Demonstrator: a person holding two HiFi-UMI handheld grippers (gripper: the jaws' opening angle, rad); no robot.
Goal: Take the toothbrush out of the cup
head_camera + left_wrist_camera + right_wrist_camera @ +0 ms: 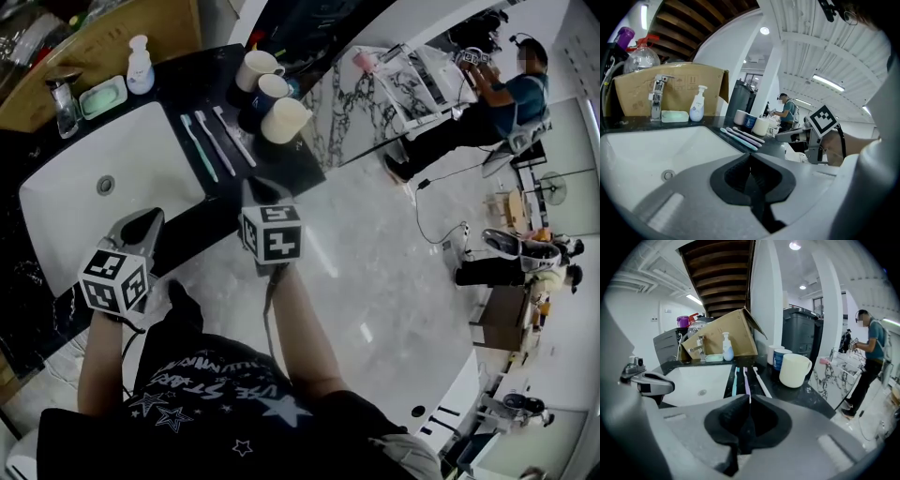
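On the black countertop (192, 80), between the white sink (84, 192) and the cups, three toothbrushes lie flat and side by side, outside any cup: a teal toothbrush (199, 145) nearest the basin, a purple toothbrush (216, 141) in the middle and a white toothbrush (234, 136) nearest the cups, all with their heads towards the back and their handles pointing at the front edge. Just beyond them stand a cream cup (284, 119), a blue cup (274, 86) and a white cup (255, 67), upright and close together. The right gripper (258, 192) hangs at the counter's front edge with its jaws pressed together and nothing between them; its tips sit just short of the handle ends, closest to the white toothbrush, and in the right gripper view the purple toothbrush (746, 379) runs almost straight ahead of the closed tips, with the teal one (734, 380) to its left and the white one (761, 383) to its right. Whether the tips touch a handle cannot be told. The left gripper (141, 227) is also closed on nothing, held over the sink's front rim, well to the left of the toothbrushes, which the left gripper view shows off to the right beyond the basin (740, 137). At the back of the counter are a faucet (64, 98), a green soap dish (103, 97) and a pump bottle (140, 66)
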